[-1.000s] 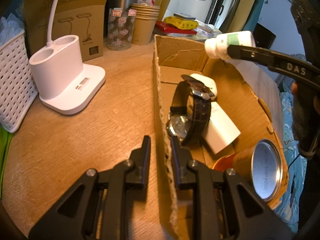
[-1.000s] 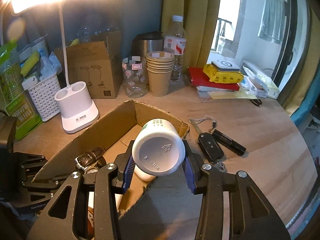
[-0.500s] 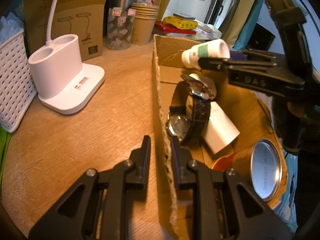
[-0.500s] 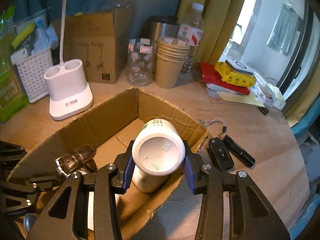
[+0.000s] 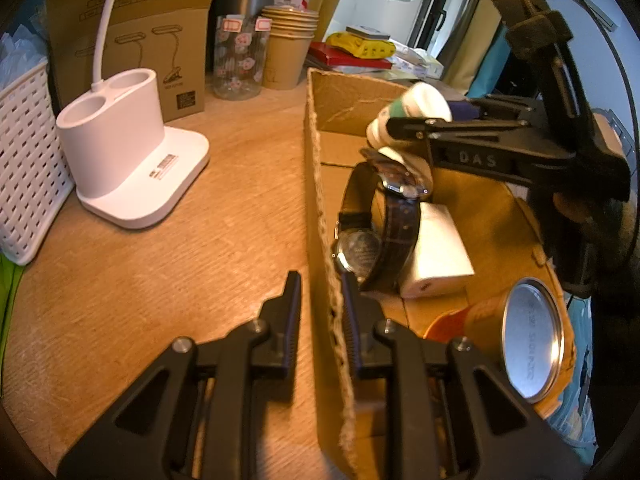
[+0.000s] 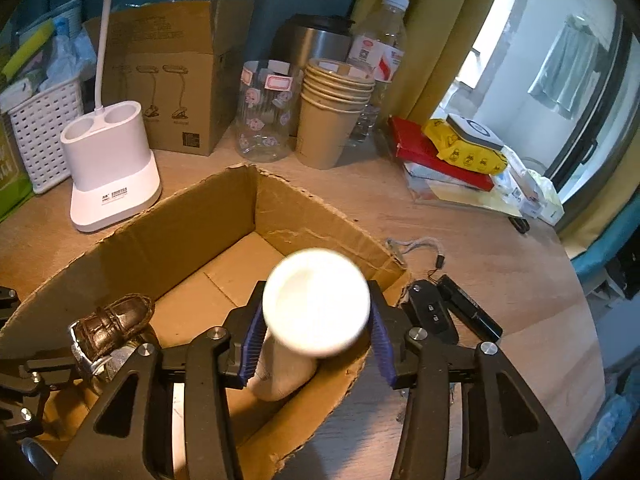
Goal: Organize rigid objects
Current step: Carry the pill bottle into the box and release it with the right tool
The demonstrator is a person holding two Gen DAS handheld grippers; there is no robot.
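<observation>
At lower centre of the left wrist view, the left gripper (image 5: 318, 304) was nearly closed, pinching the near wall of the cardboard box (image 5: 316, 184) and steadying it. To its right, inside the box, lay one watch (image 5: 380, 224), one white block (image 5: 436, 252) and one tin can (image 5: 528, 336). At right, the right gripper (image 6: 316, 320) had descended into the box with the one white bottle (image 6: 316, 304); its jaws were opening, the bottle blurred between the blue pads and apparently slipping free. Judged, this item is nearly stowed. On the table at centre right of the right wrist view, one car key (image 6: 430, 312) and one black stick-shaped item (image 6: 468, 308) remained outside.
</observation>
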